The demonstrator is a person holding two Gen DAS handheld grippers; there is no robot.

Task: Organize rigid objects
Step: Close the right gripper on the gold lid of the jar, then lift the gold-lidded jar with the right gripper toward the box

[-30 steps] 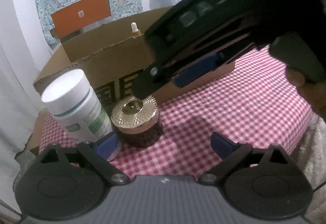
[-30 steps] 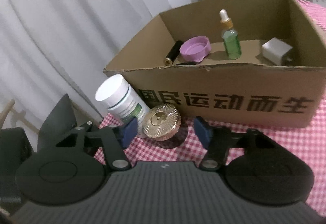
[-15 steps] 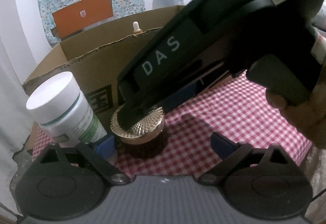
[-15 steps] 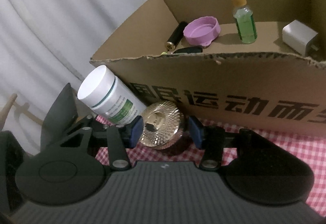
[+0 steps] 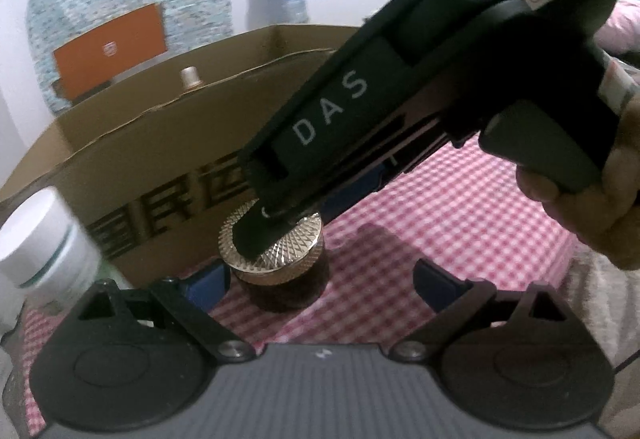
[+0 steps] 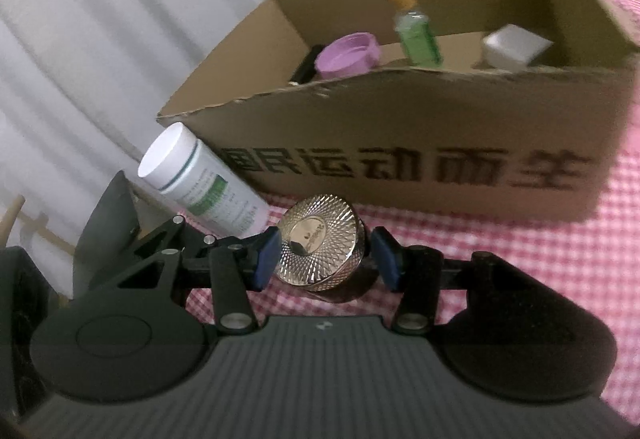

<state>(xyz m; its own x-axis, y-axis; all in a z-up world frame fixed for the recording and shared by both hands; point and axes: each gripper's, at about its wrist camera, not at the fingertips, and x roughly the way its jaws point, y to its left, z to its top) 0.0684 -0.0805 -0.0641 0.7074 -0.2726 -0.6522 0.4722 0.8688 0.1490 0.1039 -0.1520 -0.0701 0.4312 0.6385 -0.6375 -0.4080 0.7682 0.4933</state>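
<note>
A dark jar with a gold faceted lid (image 6: 320,251) stands on the red checked cloth in front of a cardboard box (image 6: 400,159). My right gripper (image 6: 327,260) is open with its blue pads on either side of the jar, close to it; the right pad is still a little apart. In the left wrist view the right gripper's body (image 5: 360,127) reaches down over the jar (image 5: 276,255). My left gripper (image 5: 320,283) is open and empty, just in front of the jar. A white bottle with a green label (image 6: 200,183) stands left of the jar.
Inside the box are a purple lid (image 6: 348,55), a green dropper bottle (image 6: 414,27), a white block (image 6: 512,47) and a black tube (image 6: 308,65). White curtains hang to the left. The cloth's edge runs at the right (image 5: 560,271).
My right gripper has moved down and forward so its pads now flank the gold-lidded jar, and the jaws have narrowed. The left gripper has stayed open, shifting slightly.
</note>
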